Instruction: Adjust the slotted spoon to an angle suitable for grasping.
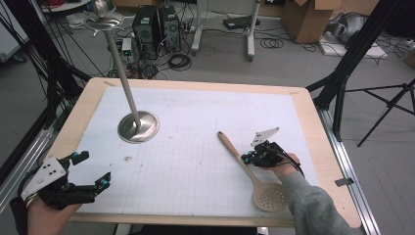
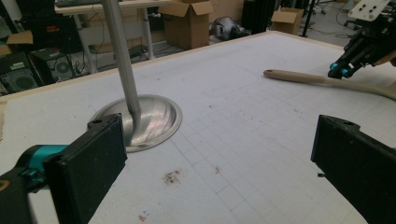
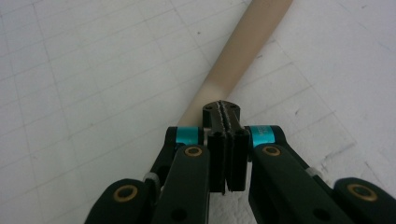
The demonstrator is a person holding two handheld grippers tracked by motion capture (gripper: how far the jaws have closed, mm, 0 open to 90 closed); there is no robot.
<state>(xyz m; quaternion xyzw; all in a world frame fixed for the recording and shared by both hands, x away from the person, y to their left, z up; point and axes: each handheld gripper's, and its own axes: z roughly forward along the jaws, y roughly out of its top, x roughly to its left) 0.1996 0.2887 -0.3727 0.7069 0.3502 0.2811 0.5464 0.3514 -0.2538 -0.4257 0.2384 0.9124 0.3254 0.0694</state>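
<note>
A beige slotted spoon (image 1: 270, 197) lies on the white gridded mat, bowl toward the front edge and handle (image 3: 238, 51) pointing to the far left. My right gripper (image 1: 247, 157) points down over the middle of that handle. In the right gripper view its jaws (image 3: 221, 108) stand shut with the pads pressed together and nothing between them, tips at the handle; I cannot tell whether they touch it. My left gripper (image 1: 93, 169) rests near the front left corner, jaws wide open and empty (image 2: 215, 158). In the left gripper view, the spoon (image 2: 303, 78) and right gripper (image 2: 343, 71) sit far right.
A metal stand with a round base (image 1: 138, 127) and a tall pole (image 1: 122, 78) rises from the mat's left middle; its base (image 2: 154, 116) lies just ahead of my left gripper. The wooden table edge (image 1: 313, 112) frames the mat. Tripod legs, boxes and cables stand on the floor beyond.
</note>
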